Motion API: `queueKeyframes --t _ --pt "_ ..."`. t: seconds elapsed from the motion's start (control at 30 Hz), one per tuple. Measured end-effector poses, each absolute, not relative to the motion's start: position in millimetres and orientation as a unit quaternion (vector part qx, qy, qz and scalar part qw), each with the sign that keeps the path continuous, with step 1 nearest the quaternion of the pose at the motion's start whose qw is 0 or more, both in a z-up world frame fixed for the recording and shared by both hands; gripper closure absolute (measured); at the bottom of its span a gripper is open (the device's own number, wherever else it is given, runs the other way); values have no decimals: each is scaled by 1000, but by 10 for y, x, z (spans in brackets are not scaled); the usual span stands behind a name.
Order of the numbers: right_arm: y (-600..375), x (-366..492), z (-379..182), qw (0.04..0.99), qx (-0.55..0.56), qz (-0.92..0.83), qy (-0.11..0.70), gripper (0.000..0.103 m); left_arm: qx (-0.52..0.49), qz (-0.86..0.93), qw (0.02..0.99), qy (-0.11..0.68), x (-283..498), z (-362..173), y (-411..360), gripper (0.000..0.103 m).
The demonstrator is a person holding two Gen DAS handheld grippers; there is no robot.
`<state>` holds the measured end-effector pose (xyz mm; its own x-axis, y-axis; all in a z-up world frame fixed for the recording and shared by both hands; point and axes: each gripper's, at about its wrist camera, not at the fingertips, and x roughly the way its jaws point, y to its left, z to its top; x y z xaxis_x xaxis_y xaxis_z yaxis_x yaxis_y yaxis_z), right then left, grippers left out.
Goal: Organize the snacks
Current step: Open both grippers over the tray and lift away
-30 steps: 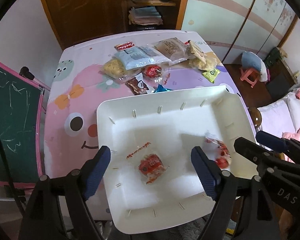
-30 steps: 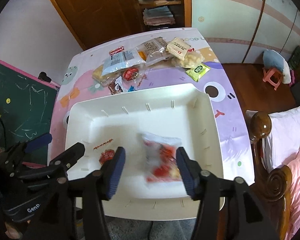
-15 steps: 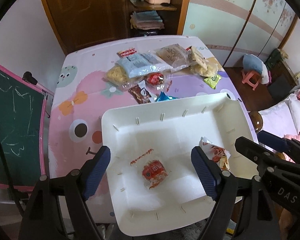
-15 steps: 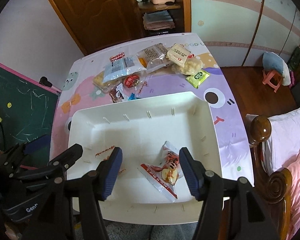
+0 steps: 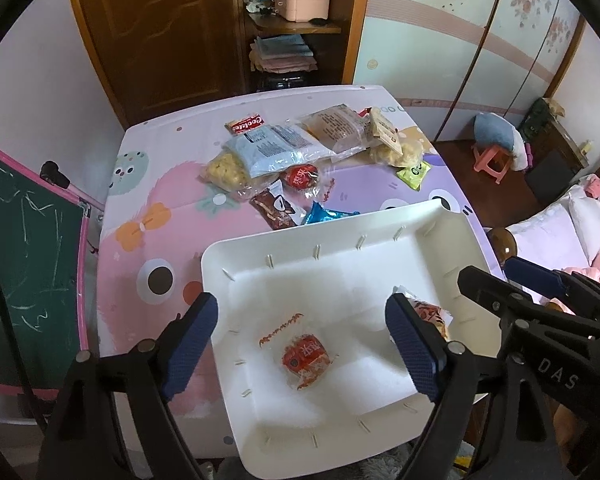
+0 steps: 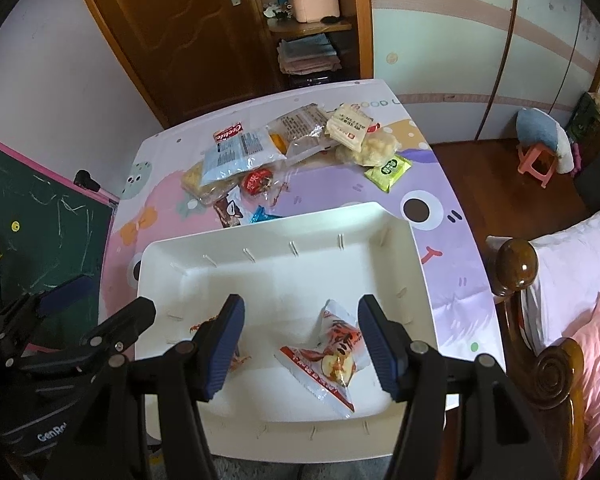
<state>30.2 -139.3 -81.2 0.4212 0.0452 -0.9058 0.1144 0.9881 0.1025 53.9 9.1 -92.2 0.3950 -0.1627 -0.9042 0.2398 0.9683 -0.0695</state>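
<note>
A white tray (image 5: 340, 264) (image 6: 284, 268) sits at the near edge of the table. In it lie a small red wrapped snack (image 5: 306, 358) and a red-and-white snack bag (image 6: 332, 354), which shows partly in the left wrist view (image 5: 430, 314). My left gripper (image 5: 302, 340) is open and empty above the red snack. My right gripper (image 6: 300, 346) is open and empty above the snack bag. A pile of snack packets (image 5: 296, 148) (image 6: 284, 148) lies at the far side of the table.
The table has a pink and purple cartoon cloth (image 5: 140, 200). A green chalkboard (image 5: 24, 264) stands at the left. A wooden bedpost (image 6: 516, 268) and bed are at the right. A door and shelf stand behind the table.
The snack bag has dropped from my right gripper and lies in the tray. Both grippers have pulled back and risen, so the tray looks smaller and more of the room shows.
</note>
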Motion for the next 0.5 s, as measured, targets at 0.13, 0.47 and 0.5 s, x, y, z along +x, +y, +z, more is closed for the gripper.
queueKeyframes --t 0.13,0.47,0.5 --pt "-1397 328 -794 841 75 -21 535 44 28 -128 826 548 580 -939 103 17" --pt "-1413 422 -711 848 73 -16 525 44 21 -139 832 537 639 -862 79 16" --pt "-1421 430 -702 848 72 -15 524 44 25 -138 834 533 649 -845 66 16"
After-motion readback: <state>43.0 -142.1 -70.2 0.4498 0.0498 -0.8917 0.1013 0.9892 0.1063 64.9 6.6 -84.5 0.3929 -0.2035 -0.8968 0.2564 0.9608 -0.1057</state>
